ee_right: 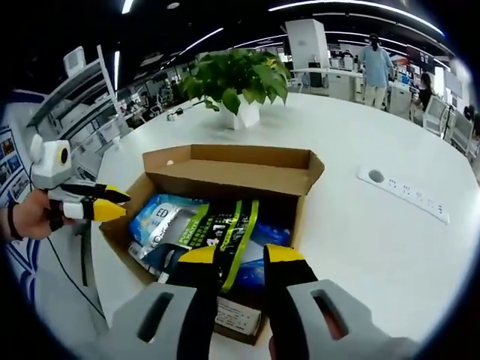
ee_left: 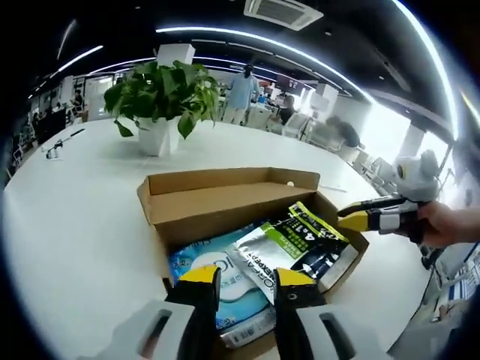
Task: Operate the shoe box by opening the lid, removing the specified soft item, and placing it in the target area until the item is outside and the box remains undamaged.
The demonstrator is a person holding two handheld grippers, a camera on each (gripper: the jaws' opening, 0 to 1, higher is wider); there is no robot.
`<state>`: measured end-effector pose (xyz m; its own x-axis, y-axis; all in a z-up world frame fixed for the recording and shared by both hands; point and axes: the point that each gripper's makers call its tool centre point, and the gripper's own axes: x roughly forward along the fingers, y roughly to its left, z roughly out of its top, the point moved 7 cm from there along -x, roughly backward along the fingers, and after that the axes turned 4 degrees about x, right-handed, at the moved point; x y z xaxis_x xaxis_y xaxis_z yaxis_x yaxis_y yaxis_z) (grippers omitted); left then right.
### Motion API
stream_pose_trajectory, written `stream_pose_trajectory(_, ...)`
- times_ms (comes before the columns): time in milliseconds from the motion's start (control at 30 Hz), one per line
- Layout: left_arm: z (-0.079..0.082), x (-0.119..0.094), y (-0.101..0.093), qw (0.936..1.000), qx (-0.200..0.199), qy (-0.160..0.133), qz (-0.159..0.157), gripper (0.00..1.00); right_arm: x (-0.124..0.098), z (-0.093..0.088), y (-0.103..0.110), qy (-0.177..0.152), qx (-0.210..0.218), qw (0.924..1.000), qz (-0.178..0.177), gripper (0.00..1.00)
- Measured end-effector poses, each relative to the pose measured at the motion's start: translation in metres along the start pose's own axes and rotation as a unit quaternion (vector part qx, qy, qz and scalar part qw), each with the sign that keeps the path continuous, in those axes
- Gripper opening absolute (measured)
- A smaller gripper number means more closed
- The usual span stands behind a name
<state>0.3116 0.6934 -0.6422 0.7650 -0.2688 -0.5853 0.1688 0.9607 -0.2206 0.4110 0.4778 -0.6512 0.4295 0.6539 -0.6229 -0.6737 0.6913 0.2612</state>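
**Cardboard box open, packets still inside**

Cardboard shoe box (ee_left: 247,217) sits on the white table (ee_left: 67,225), lid folded back. Inside, left to right: a blue soft pack (ee_left: 202,262), then a green-and-black packet (ee_left: 300,244). The left gripper (ee_left: 246,279) and right gripper (ee_right: 240,259) both hover parted, holding nothing. Best to pinch the packet's free edge and lift straight up, clear of the walls. Bare table lies either side; the potted plant (ee_left: 161,101) stands well behind.
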Motion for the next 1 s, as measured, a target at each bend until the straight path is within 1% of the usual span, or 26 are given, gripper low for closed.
stream_pose_trajectory(133,-0.004,0.008,-0.005,0.9997,-0.005,0.019,-0.011,0.31,0.004,-0.003,0.000,0.006,0.001,1.0000,0.001,0.21)
stream_pose_trajectory(367,-0.012,0.021,-0.007,0.9983,-0.014,0.055,-0.014,0.31,0.009,-0.004,0.001,0.010,0.006,0.9999,0.005,0.21)
stream_pose_trajectory(467,-0.018,0.028,-0.007,0.9959,-0.024,0.086,-0.016,0.31,0.011,-0.005,0.002,0.013,0.002,0.9999,0.003,0.19)
stream_pose_trajectory(667,-0.024,0.037,-0.009,0.9926,-0.030,0.116,-0.020,0.30,0.013,-0.008,0.004,0.020,-0.001,0.9998,0.006,0.19)
stream_pose_trajectory(733,-0.026,0.041,-0.010,0.9900,-0.038,0.132,-0.032,0.30,0.015,-0.009,0.004,0.022,0.000,0.9997,0.007,0.18)
stream_pose_trajectory(800,-0.024,0.042,-0.011,0.9882,-0.057,0.136,-0.044,0.26,0.016,-0.010,0.004,0.024,-0.004,0.9997,0.004,0.17)
stream_pose_trajectory(833,-0.023,0.043,-0.011,0.9864,-0.078,0.133,-0.056,0.25,0.016,-0.010,0.004,0.026,-0.003,0.9996,0.001,0.16)
stream_pose_trajectory(867,-0.023,0.043,-0.012,0.9838,-0.091,0.139,-0.066,0.24,0.016,-0.010,0.004,0.026,-0.001,0.9997,0.001,0.15)
stream_pose_trajectory(933,-0.024,0.044,-0.008,0.9836,-0.094,0.141,-0.063,0.23,0.016,-0.010,0.004,0.026,0.001,0.9997,0.003,0.12)
stream_pose_trajectory(967,-0.023,0.044,-0.009,0.9834,-0.100,0.138,-0.062,0.20,0.016,-0.010,0.005,0.026,0.002,0.9996,0.006,0.09)
stream_pose_trajectory(1000,-0.024,0.043,-0.009,0.9839,-0.099,0.136,-0.061,0.17,0.016,-0.012,0.008,0.029,0.014,0.9993,0.018,0.07)
